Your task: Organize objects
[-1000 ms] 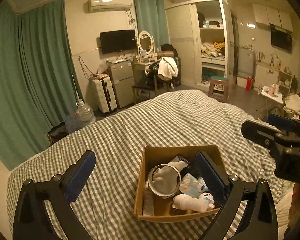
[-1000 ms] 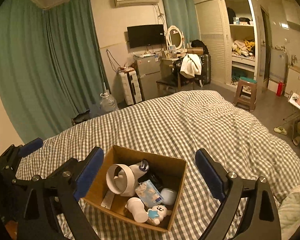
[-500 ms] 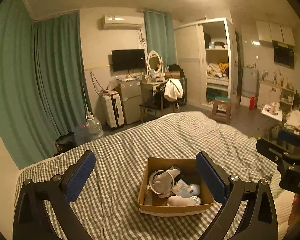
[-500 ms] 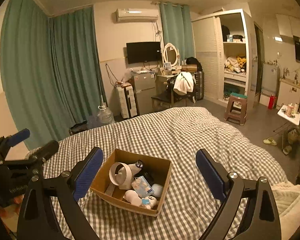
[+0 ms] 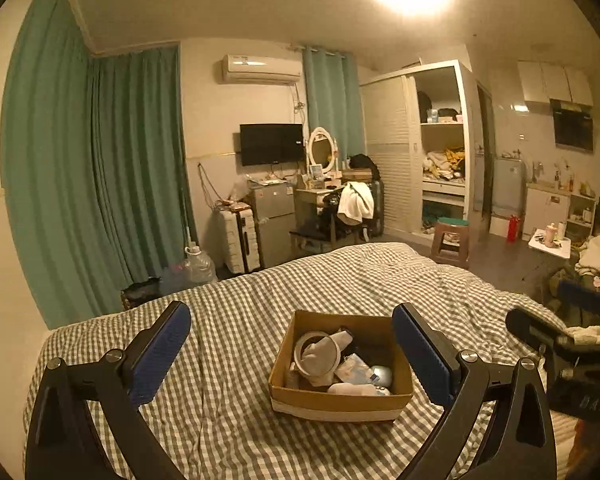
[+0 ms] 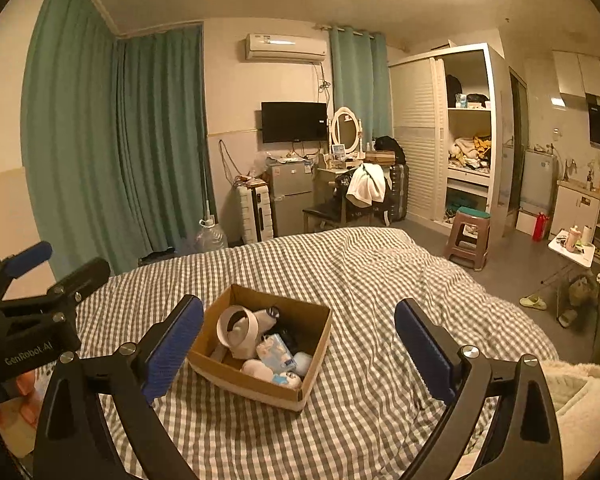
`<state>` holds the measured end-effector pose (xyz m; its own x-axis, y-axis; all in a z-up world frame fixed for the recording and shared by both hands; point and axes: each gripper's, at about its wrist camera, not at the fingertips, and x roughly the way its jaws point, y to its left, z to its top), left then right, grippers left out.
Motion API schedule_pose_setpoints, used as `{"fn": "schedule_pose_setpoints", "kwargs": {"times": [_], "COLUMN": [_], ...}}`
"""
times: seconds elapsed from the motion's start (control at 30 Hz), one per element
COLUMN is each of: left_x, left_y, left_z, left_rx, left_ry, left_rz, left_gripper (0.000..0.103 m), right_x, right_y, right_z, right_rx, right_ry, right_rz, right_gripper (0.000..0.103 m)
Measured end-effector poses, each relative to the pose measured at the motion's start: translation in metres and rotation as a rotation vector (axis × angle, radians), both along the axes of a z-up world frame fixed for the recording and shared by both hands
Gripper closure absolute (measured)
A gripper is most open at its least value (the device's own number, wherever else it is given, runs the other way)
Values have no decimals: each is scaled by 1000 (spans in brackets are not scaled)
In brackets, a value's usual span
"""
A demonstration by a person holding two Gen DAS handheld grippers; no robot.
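Cardboard box (image 5: 340,402) of small items sits mid-bed on checkered blanket (image 5: 228,360). Left gripper (image 5: 292,352) and right gripper (image 6: 300,344) both spread wide, empty, above bed, clear of box.

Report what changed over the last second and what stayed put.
Both grippers pulled up and back from the cardboard box: it looks smaller now and more ceiling shows. The left gripper and right gripper took hold of nothing and remain open and empty. The box and its contents stayed where they were on the checkered bed.
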<state>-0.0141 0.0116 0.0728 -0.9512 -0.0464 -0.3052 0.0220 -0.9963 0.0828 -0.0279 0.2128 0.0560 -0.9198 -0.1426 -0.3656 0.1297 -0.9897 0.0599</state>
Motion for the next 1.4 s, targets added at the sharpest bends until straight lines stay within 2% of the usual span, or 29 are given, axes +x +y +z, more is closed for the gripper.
{"fn": "schedule_pose_setpoints", "kwargs": {"times": [0.2, 0.33, 0.53, 0.63, 0.77, 1.03, 1.4], "left_x": [-2, -6, -12, -15, -18, -20, -14], "left_y": [0, 3, 4, 2, -1, -4, -2], "left_z": [-26, -48, -82, -94, -99, -103, -99], "left_rx": [50, 30, 1, -2, 9, -6, -12], "left_ry": [-45, -67, -84, -85, -82, -87, -81], "left_rz": [16, 31, 28, 47, 57, 61, 57], "left_gripper": [0, 0, 0, 0, 0, 0, 0], "right_x": [5, -4, -12, -14, -17, -24, -18], "right_y": [11, 5, 6, 3, 1, 2, 5], "right_z": [-42, -71, -105, -117, -123, -131, -127], "right_rx": [-67, 0, 2, 60, 77, 69, 43], "right_ry": [-34, -57, -23, -14, 2, -30, -33], "right_rz": [-16, -25, 9, -6, 6, -18, -25], "right_gripper": [4, 4, 4, 4, 4, 4, 4]}}
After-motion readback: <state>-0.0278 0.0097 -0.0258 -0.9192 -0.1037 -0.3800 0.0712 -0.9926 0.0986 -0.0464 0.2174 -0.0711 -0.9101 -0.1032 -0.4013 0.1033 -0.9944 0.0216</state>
